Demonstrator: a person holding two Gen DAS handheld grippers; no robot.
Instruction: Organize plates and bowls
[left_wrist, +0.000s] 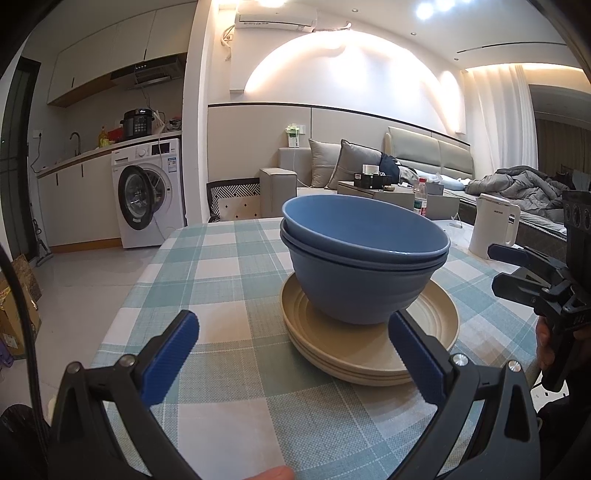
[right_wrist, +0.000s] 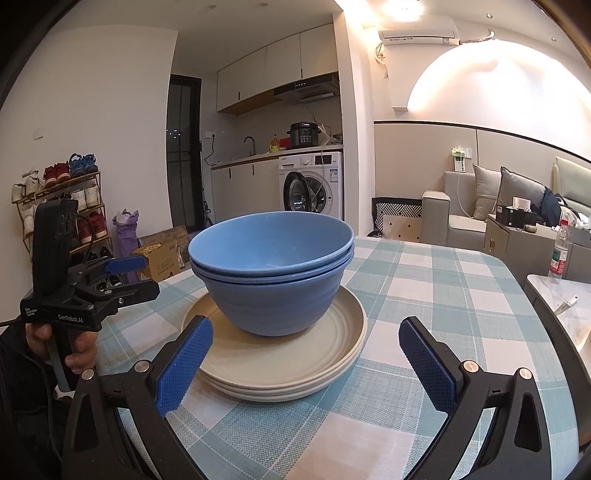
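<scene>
On my left wrist camera, two blue bowls (left_wrist: 364, 254) sit nested one inside the other on a stack of beige plates (left_wrist: 369, 343), and the whole pile rests on the table's teal-and-white checked tablecloth (left_wrist: 221, 258). I count three plate rims in the stack from the right wrist view. My left gripper (left_wrist: 295, 343) has its jaws spread wide with nothing between the blue pads; the right-hand pad sits just in front of the plate stack's near edge, though I cannot tell whether it touches. A fingertip (left_wrist: 273, 473) shows at the bottom edge of that view.

My right gripper (right_wrist: 306, 347) also has its jaws wide apart, holding nothing. The plates (right_wrist: 288, 354) lie ahead of it, the left pad overlapping their near-left rim in the picture, the right pad over bare cloth beside them. The bowls (right_wrist: 271, 266) stand upright on the centre of the top plate.

Each camera catches the other tool: the right gripper appears at the far right of the left view, its fingers parted, and the left one at the far left of the right view, gripped by a hand (right_wrist: 74, 350) around its handle.

A white electric kettle (left_wrist: 495, 230) stands beyond the bowls, off the cloth. A washing machine (left_wrist: 149, 192) with its door ajar sits under the kitchen counter behind, and a shoe rack (right_wrist: 62, 206) stands against the wall.
</scene>
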